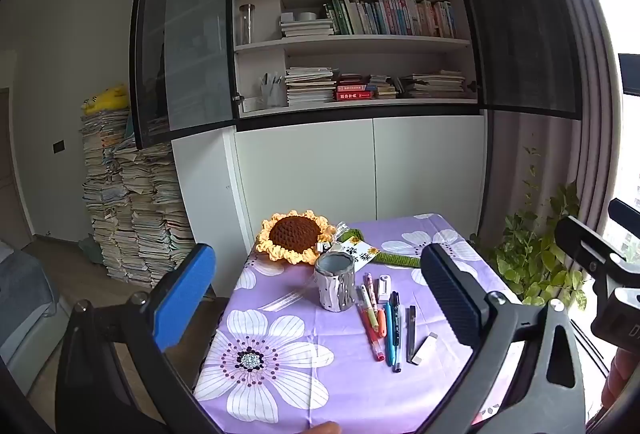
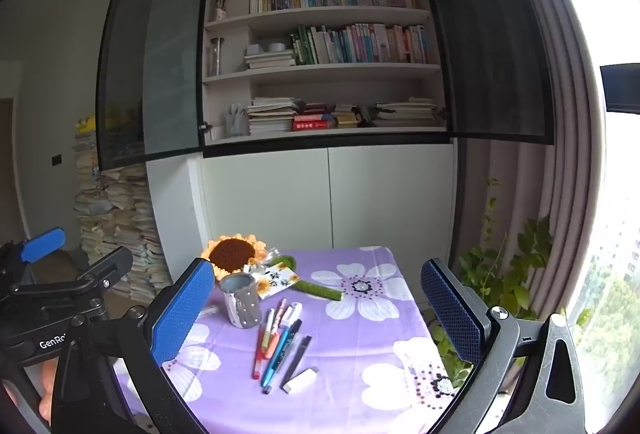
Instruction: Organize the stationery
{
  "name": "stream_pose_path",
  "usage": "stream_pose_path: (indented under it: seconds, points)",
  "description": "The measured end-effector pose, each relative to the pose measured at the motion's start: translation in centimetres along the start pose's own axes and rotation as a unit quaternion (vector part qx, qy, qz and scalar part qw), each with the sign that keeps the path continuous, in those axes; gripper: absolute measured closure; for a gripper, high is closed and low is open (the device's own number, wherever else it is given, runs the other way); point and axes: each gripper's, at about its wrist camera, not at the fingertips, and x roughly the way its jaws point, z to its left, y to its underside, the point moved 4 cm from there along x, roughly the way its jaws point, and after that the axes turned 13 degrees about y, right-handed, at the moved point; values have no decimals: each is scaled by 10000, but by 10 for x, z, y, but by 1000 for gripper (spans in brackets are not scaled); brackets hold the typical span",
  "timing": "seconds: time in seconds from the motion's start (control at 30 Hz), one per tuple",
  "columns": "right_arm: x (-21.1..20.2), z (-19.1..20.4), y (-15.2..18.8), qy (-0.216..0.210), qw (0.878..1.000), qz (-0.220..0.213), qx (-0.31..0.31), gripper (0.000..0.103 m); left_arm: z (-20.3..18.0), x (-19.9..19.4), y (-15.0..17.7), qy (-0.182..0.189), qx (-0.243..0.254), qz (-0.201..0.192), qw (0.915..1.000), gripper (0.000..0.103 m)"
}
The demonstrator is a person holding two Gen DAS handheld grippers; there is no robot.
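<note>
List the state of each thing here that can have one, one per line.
Left gripper: open, empty.
Right gripper: open, empty.
Pen cup: upright, looks empty.
Pens: lying loose on the tablecloth, beside the cup.
Eraser: lying flat by the pens.
Ruler: flat, left of the cup.
Cabinet doors: swung open.
</note>
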Motion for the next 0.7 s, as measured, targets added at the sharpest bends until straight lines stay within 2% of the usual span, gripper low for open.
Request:
stream_pose_path:
  seconds: [0.23, 0.37, 0.7]
  points:
    - [4, -2, 2, -3, 9999, 121, 39, 0, -3, 6, 3, 49, 57, 11, 10000, 1]
    - [12, -5, 5, 26, 9998, 131, 123, 0, 1, 18, 5, 27, 86, 166, 9998, 1]
    - [54, 11, 11, -158, 9976, 672, 60, 0, 14, 50, 17, 123, -19, 464, 9988, 1]
